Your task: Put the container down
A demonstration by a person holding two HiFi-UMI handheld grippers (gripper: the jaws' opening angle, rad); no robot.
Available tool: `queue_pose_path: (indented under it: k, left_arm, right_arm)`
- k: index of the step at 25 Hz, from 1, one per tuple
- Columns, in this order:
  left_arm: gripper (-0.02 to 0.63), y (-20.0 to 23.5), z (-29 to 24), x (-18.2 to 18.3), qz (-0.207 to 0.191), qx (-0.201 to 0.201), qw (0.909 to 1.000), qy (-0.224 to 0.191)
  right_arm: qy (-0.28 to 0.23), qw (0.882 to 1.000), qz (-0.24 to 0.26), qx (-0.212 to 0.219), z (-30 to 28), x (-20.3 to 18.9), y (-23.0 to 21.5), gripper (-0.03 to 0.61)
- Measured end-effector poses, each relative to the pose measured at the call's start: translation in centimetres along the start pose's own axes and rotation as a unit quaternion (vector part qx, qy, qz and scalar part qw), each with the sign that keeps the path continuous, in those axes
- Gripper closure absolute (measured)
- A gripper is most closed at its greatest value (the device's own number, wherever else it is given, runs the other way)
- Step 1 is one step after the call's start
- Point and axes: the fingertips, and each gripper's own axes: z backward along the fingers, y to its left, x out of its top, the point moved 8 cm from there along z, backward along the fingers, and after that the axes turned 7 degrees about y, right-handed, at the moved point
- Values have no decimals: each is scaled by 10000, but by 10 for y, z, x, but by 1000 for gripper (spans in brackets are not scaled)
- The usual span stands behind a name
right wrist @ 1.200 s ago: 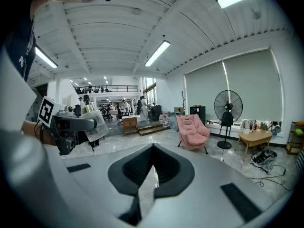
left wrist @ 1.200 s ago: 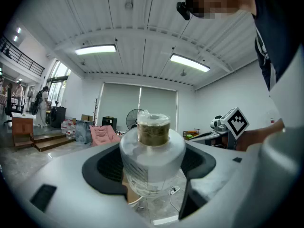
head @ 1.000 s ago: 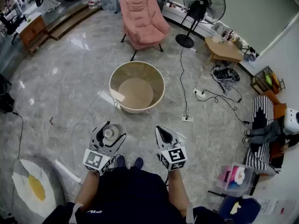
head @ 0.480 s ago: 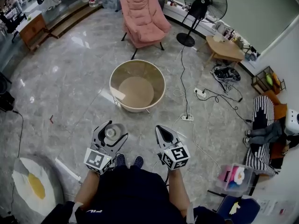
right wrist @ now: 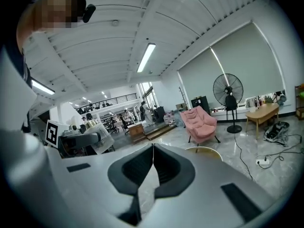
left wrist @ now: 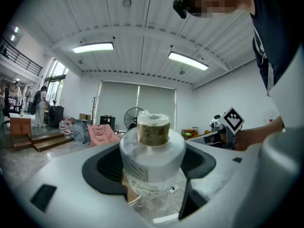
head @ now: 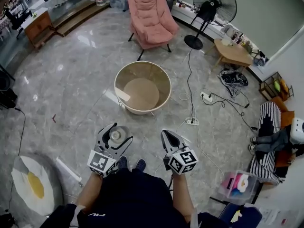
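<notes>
container (left wrist: 151, 160): clear plastic jar, printed label, film-wrapped brownish cap, upright, clamped in left gripper (head: 115, 136). right gripper (head: 169, 139): clenched, empty.

The person wears a dark short-sleeved top (head: 135, 194) with white-trimmed cuffs, and dark shoes (head: 129, 164) at twelve o'clock. The pale-grey, black-padded left tongs (head: 118, 133) and right tongs (head: 165, 133) each bear a black-and-white marker cube (head: 101, 163).

Bare floor (head: 71, 99) before round table (head: 138, 109)
</notes>
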Motion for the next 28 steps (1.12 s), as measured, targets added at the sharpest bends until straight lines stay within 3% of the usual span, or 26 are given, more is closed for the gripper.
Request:
queue_pose_path:
  k: [16, 28]
  left_arm:
    - [278, -33, -28, 22, -165, 404, 9990, 4]
    - [278, -41, -46, 26, -187, 466, 9987, -37]
  right_arm:
    - [193, 9987, -435, 204, 24, -15, -51, 552]
    - [61, 9989, -360, 290, 28, -2, -68, 552]
